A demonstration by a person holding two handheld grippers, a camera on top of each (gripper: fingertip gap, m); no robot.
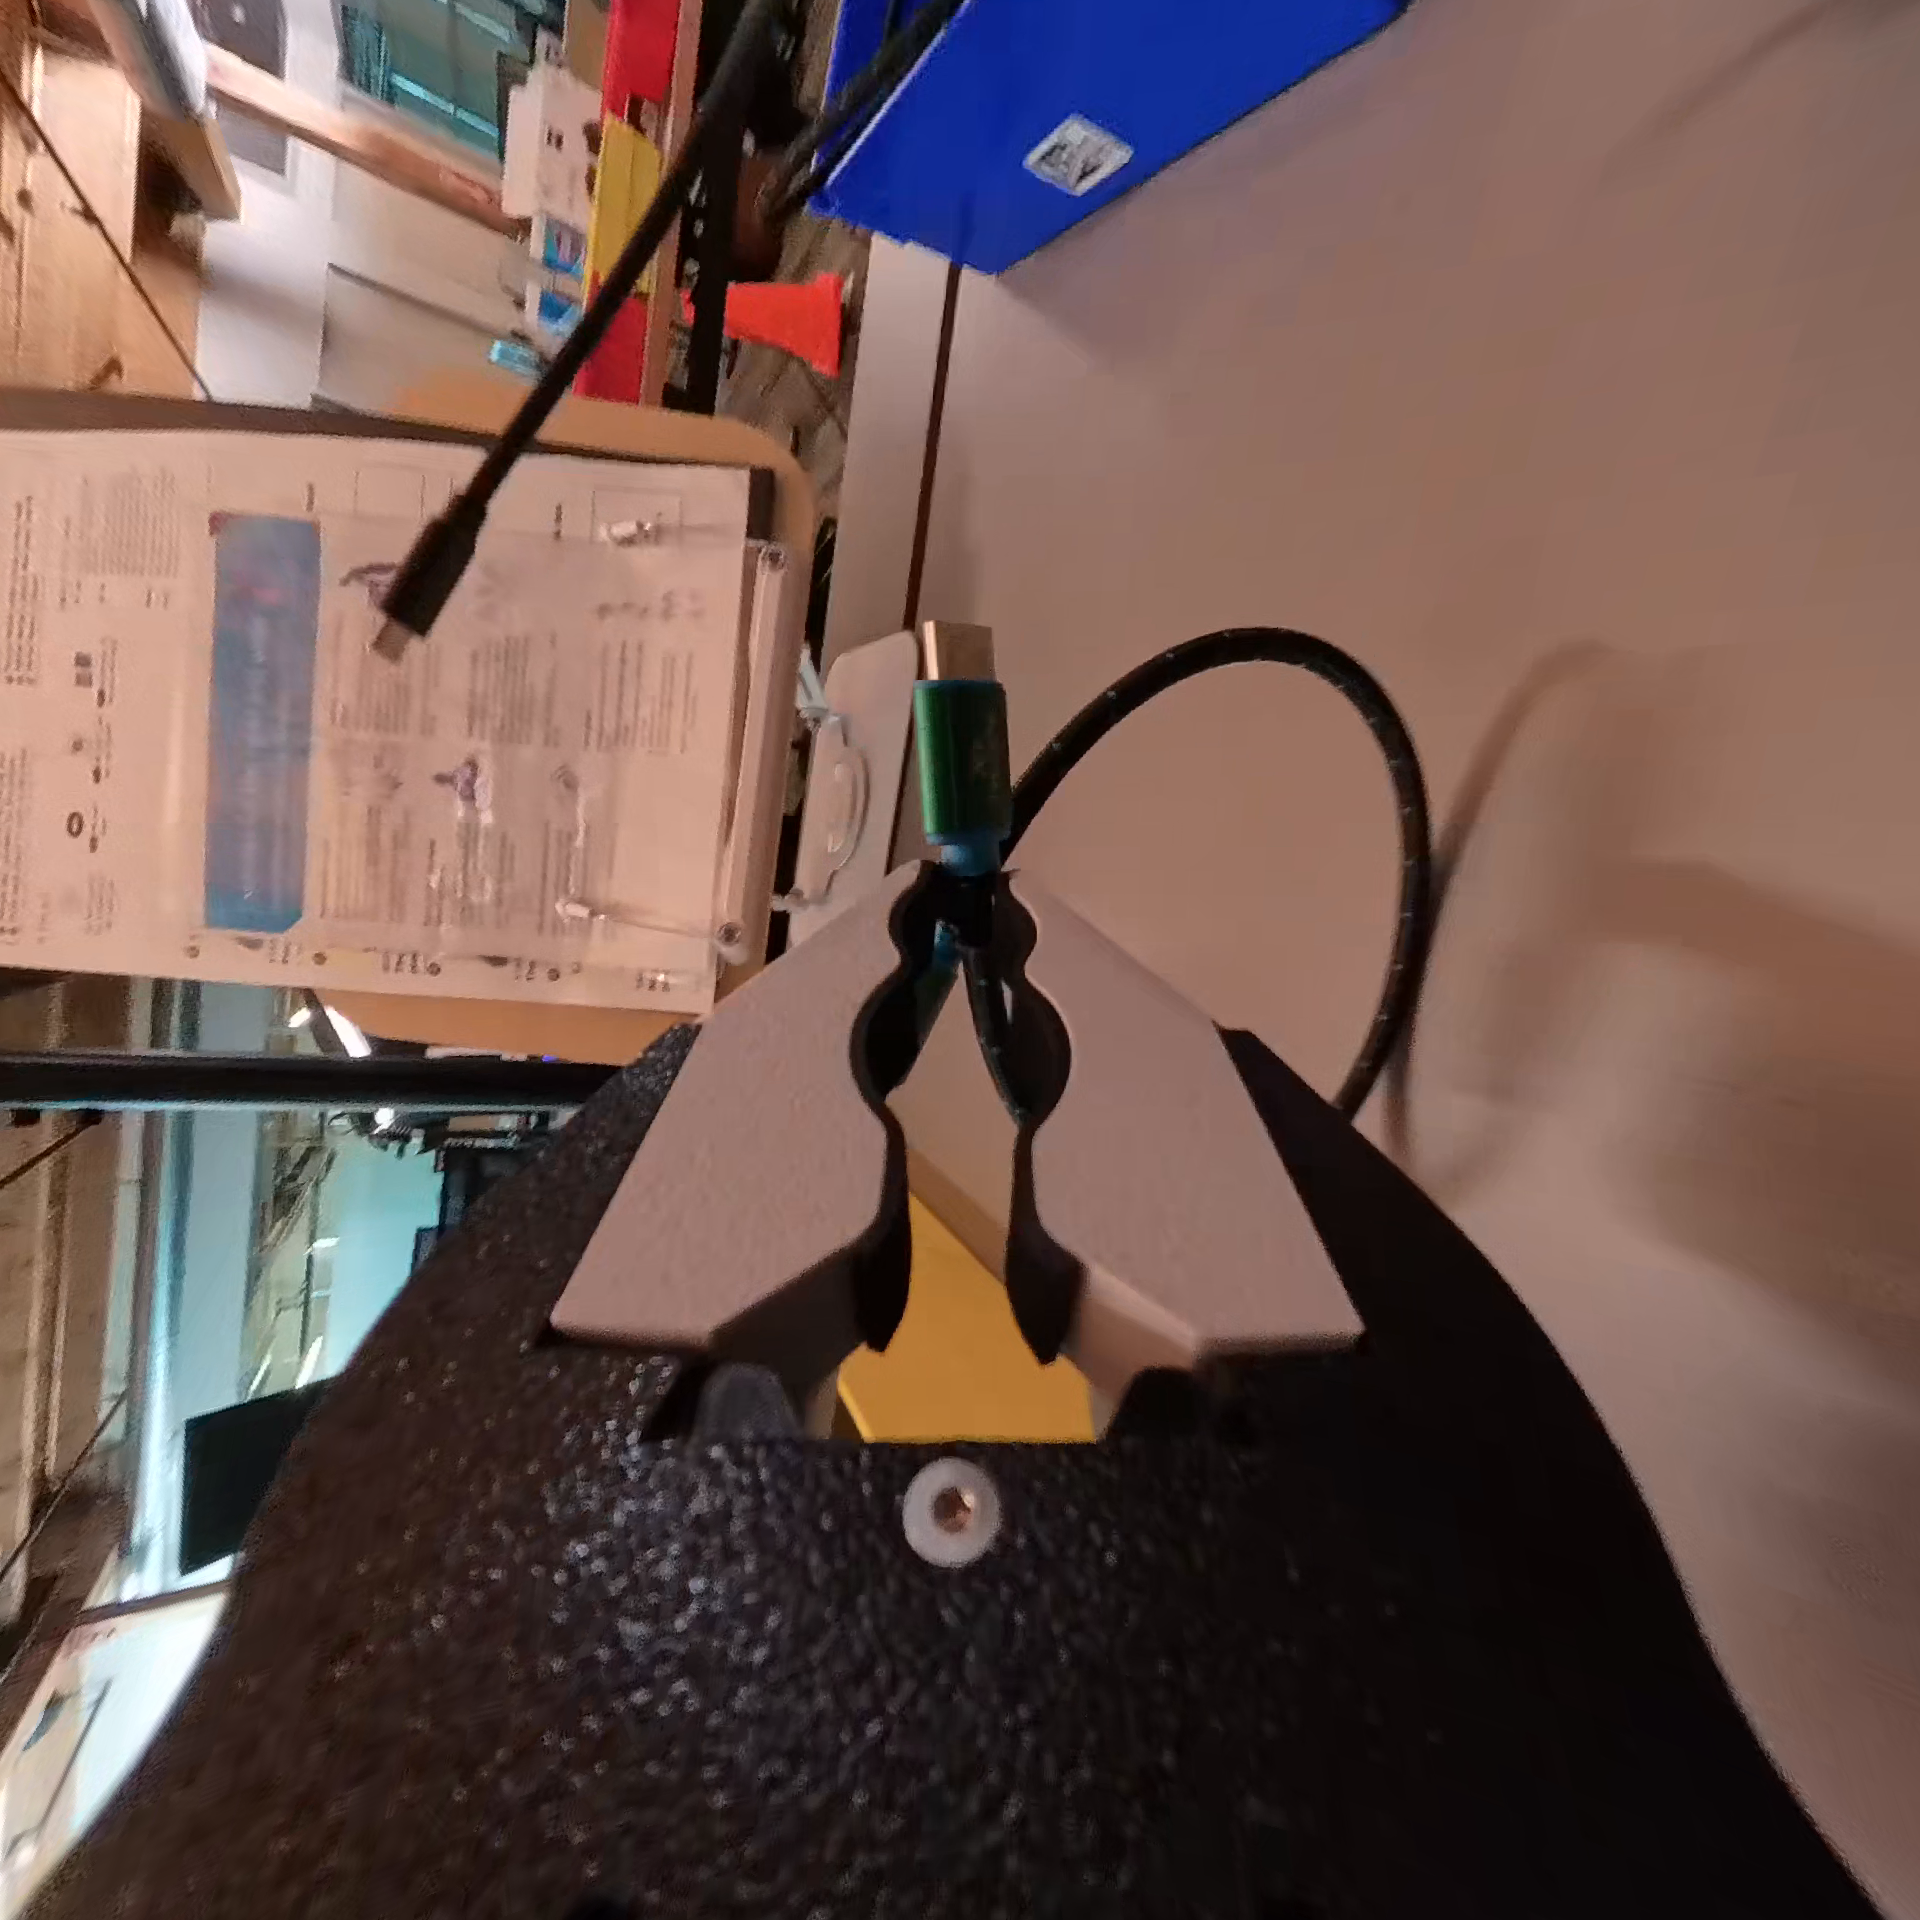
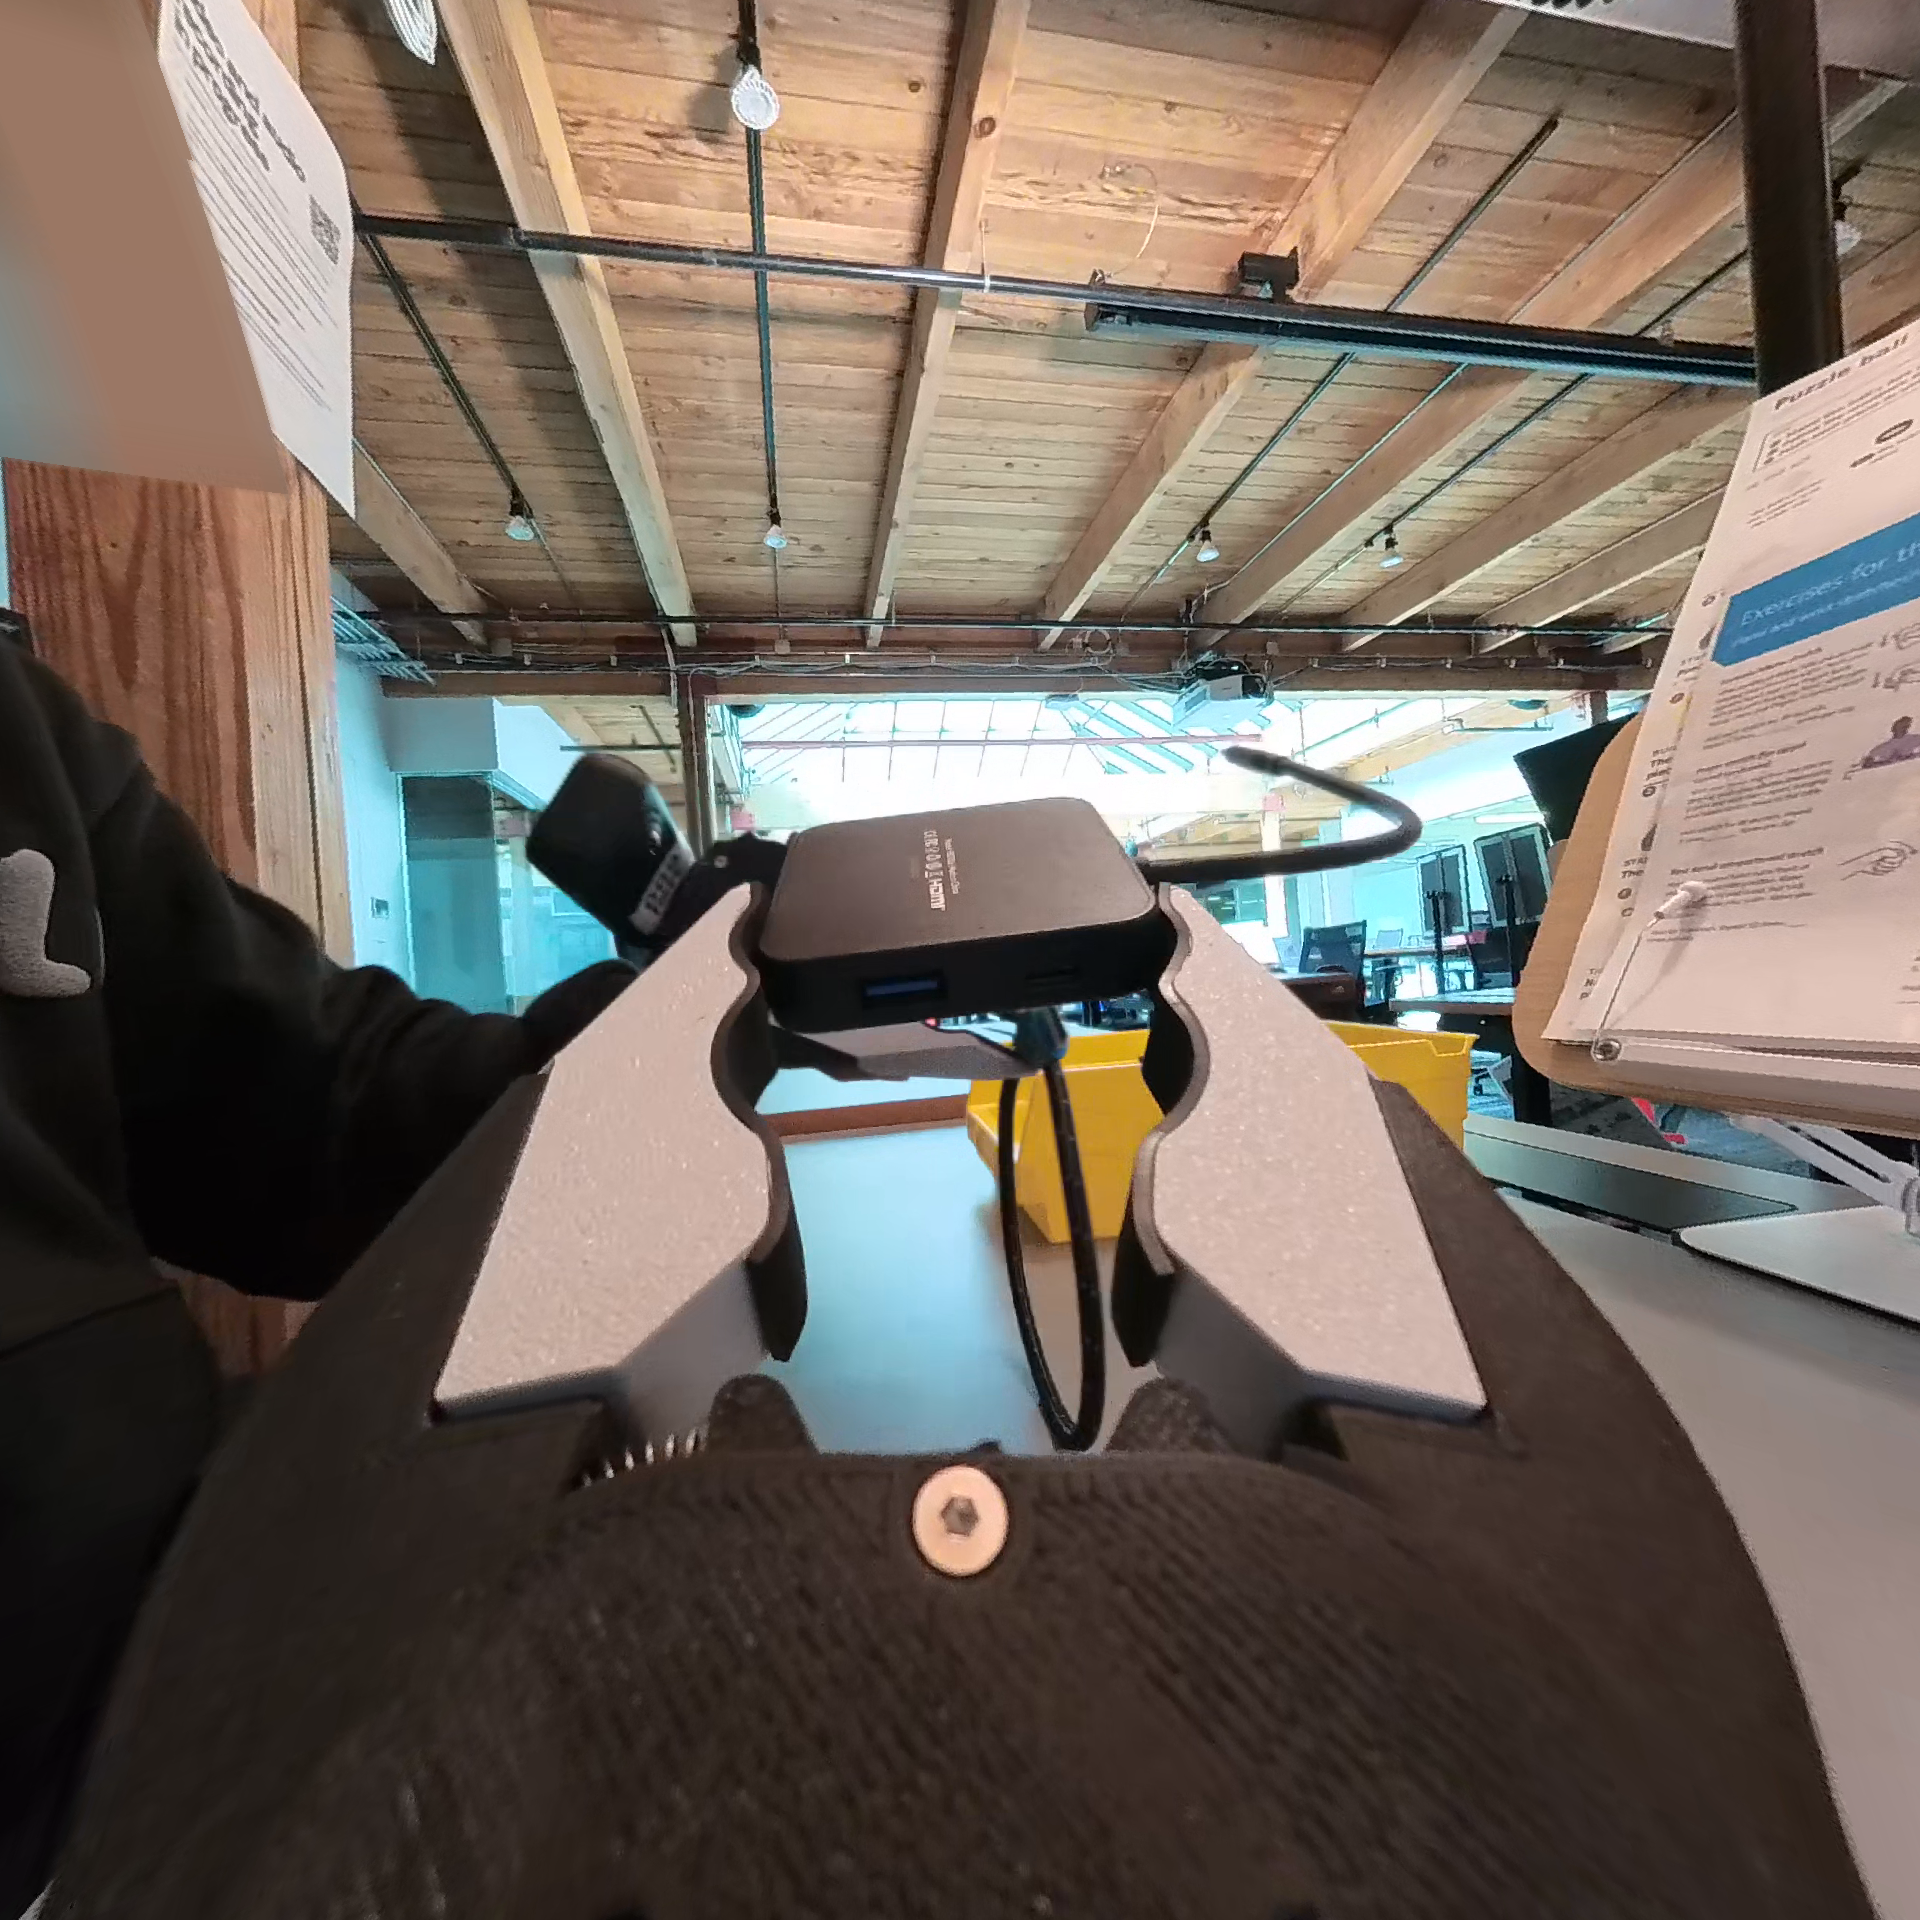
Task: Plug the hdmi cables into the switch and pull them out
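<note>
My right gripper (image 2: 956,940) is shut on a black HDMI switch (image 2: 935,883) and holds it in the air, its port side facing the camera. The switch's own short black cable (image 2: 1340,831) curves off to the right; its plug also shows in the left wrist view (image 1: 416,597). My left gripper (image 1: 961,883) is shut on a black braided HDMI cable (image 1: 1382,790) just behind its green connector (image 1: 961,764). The metal plug tip (image 1: 956,649) points away and sits in no port. In the right wrist view this cable (image 2: 1060,1247) hangs below the switch.
A blue bin (image 1: 1091,114) stands on the pale table (image 1: 1507,520). A yellow bin (image 2: 1403,1081) sits behind the switch. A clear stand with printed sheets (image 2: 1766,779) is on the right. A person's dark sleeve (image 2: 208,1039) and a wooden post (image 2: 177,727) are on the left.
</note>
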